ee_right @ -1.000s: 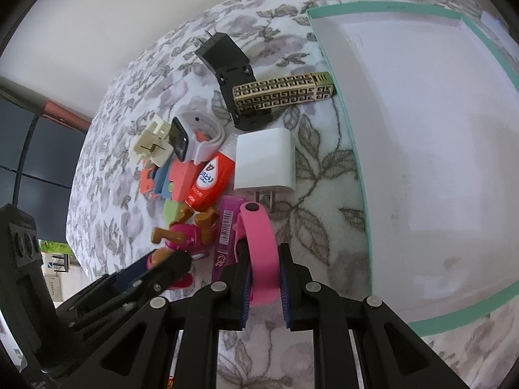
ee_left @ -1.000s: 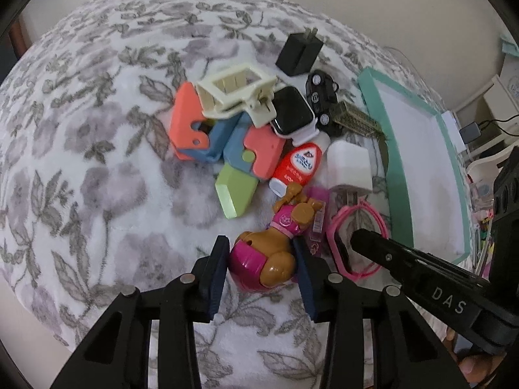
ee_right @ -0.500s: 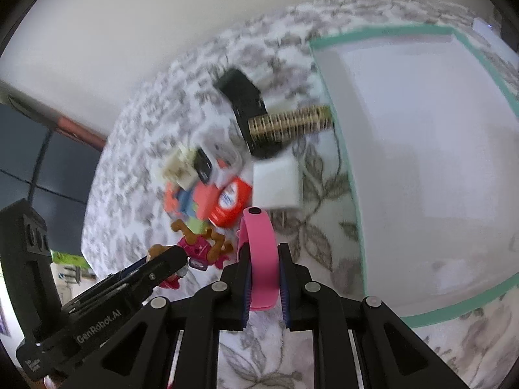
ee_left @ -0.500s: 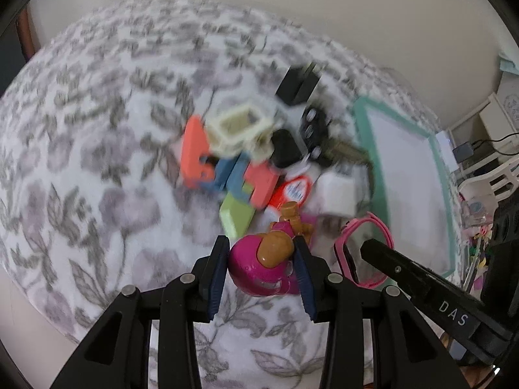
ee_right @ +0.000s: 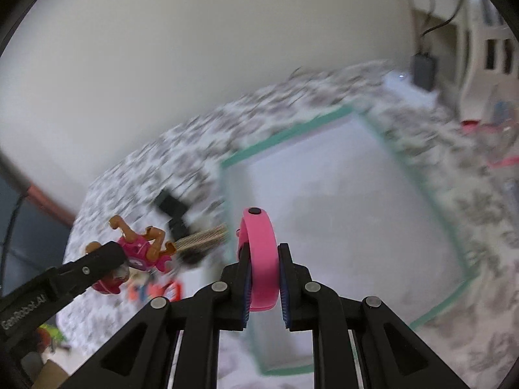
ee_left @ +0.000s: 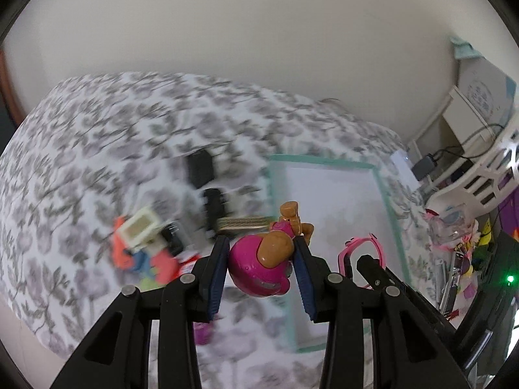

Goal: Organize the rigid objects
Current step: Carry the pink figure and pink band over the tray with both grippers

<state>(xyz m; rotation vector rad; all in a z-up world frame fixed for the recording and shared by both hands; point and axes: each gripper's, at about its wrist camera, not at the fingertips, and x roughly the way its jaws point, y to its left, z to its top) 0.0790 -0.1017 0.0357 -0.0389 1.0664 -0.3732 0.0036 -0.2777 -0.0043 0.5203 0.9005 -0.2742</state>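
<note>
My left gripper (ee_left: pixel 261 256) is shut on a pink and brown toy dog figure (ee_left: pixel 259 265), held in the air near the left edge of the white tray with a green rim (ee_left: pixel 384 194). The toy also shows in the right wrist view (ee_right: pixel 142 249). My right gripper (ee_right: pixel 263 259) is shut on a pink wristband (ee_right: pixel 261 259), held above the tray (ee_right: pixel 292 133). The wristband shows in the left wrist view (ee_left: pixel 360 249). A blurred pile of small objects (ee_left: pixel 146 246) lies on the floral cloth left of the tray.
The pile holds a cream clip (ee_left: pixel 139 230), black adapters (ee_left: pixel 201 168), a patterned comb (ee_left: pixel 243 222) and coloured blocks. A white shelf with cables (ee_left: pixel 470 162) and clutter stand at the right. A plain wall rises behind the floral surface (ee_left: pixel 97 129).
Both grippers have lifted their objects off the cloth and swung right toward the tray. The toy dog and the wristband now hang in the air; the pile stays behind.
</note>
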